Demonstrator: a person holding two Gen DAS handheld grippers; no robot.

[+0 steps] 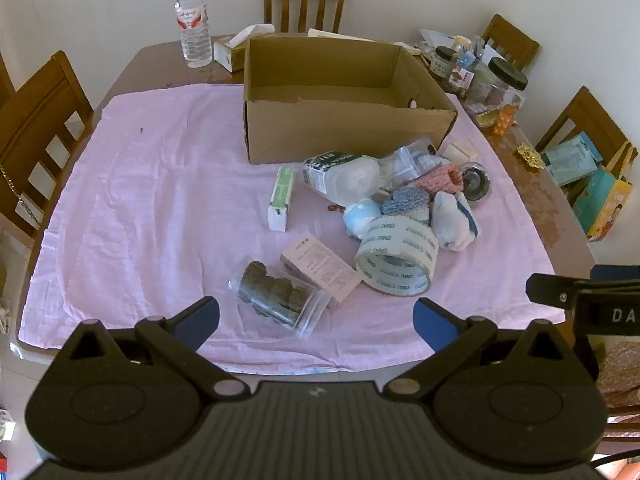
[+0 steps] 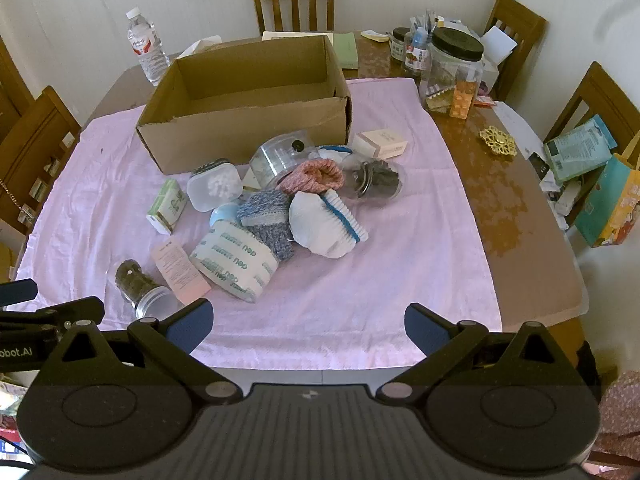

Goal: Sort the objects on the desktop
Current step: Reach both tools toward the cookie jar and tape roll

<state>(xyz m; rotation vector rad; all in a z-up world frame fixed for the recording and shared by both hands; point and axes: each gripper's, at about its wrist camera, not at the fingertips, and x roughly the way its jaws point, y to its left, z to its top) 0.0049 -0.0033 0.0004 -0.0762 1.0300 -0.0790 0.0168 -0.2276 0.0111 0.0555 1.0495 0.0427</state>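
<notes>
An open, empty cardboard box (image 1: pixel 344 120) (image 2: pixel 248 128) stands on a pink cloth (image 1: pixel 160 200) (image 2: pixel 360 280). In front of it lies a pile: a tape roll (image 1: pixel 396 256) (image 2: pixel 234 262), a pink carton (image 1: pixel 320 270) (image 2: pixel 178 266), a clear jar of dark pieces (image 1: pixel 276 296) (image 2: pixel 140 286), a green-white box (image 1: pixel 282 198) (image 2: pixel 168 206), knitted cloths (image 2: pixel 268 220), a brush (image 2: pixel 340 210) and clear containers (image 2: pixel 214 188). My left gripper (image 1: pixel 316 320) is open and empty, just short of the jar. My right gripper (image 2: pixel 308 326) is open and empty at the cloth's near edge.
A water bottle (image 1: pixel 194 20) (image 2: pixel 147 46) and tissue box (image 1: pixel 230 50) stand behind the box. Jars and packets (image 2: pixel 448 68) crowd the far right of the wooden table (image 2: pixel 520 220). A gold coaster (image 2: pixel 498 142) lies there. Chairs (image 1: pixel 306 0) ring the table.
</notes>
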